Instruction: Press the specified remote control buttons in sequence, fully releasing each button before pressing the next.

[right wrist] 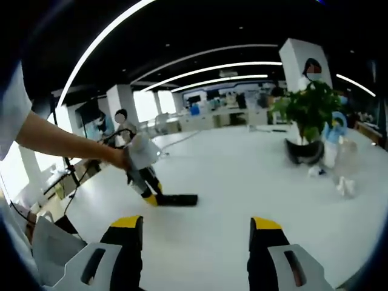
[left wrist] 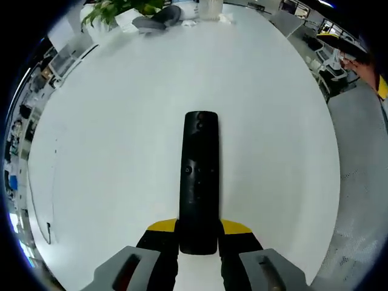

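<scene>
While gripped at its near end, the black remote control (left wrist: pixel 200 182) lay flat on the white surface (left wrist: pixel 109 157).
Left claw (left wrist: pixel 199 239) clenched on the remote, which ran toward 12 o'clock; right claw (right wrist: pixel 197 242) was released, holding nothing; potted plant (right wrist: pixel 310 118) stood at 2 o'clock in the right gripper view.

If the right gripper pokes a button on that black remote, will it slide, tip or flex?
Probably little sliding: the left gripper clamps the remote at its near end. It looks like a stiff, flat bar, so flexing or rolling seems unlikely. The glossy white table looks slick, so the far end might swivel if pushed sideways.
</scene>
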{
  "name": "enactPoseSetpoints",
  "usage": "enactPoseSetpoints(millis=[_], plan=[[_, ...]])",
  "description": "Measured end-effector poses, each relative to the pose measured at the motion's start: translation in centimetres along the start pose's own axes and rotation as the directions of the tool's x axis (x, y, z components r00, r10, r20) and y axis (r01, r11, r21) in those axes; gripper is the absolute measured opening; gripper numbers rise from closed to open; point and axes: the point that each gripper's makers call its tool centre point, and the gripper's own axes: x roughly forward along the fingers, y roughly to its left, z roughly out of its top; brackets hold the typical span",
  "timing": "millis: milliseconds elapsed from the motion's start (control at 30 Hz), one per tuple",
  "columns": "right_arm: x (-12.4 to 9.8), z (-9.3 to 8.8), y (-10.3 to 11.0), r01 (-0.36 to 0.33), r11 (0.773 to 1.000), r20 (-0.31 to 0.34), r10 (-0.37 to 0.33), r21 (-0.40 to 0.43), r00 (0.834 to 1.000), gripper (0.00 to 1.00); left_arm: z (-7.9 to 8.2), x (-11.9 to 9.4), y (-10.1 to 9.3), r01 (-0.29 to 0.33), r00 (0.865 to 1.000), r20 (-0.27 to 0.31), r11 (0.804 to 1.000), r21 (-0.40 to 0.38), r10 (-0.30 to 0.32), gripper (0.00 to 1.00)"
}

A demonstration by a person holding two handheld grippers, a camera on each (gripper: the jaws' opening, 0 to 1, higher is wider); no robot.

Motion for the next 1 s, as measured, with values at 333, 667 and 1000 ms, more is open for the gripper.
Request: enactPoseSetpoints(millis=[333,667,1000], plan=[[0.0,-0.3,-0.2,0.01,1.0,-0.018,-0.01,0.0,1.0,0.68,0.4,0.1,3.6,0.007,0.999,-0.046,1.0,0.029,-0.006,0.24],[0.2,-0.8,-0.4,0.022,1.0,-0.048,-0.023,-0.007,0.999,0.66,0.8,0.1,7.3,0.005,0.996,-0.084,0.999,0.039,-0.002,0.24],[0.4,-1.5,-0.8,0.047,0.999,-0.081,-0.047,-0.005,0.996,0.65,0.9,0.3,11.2,0.008,0.992,-0.127,0.998,0.057,-0.001,0.24]])
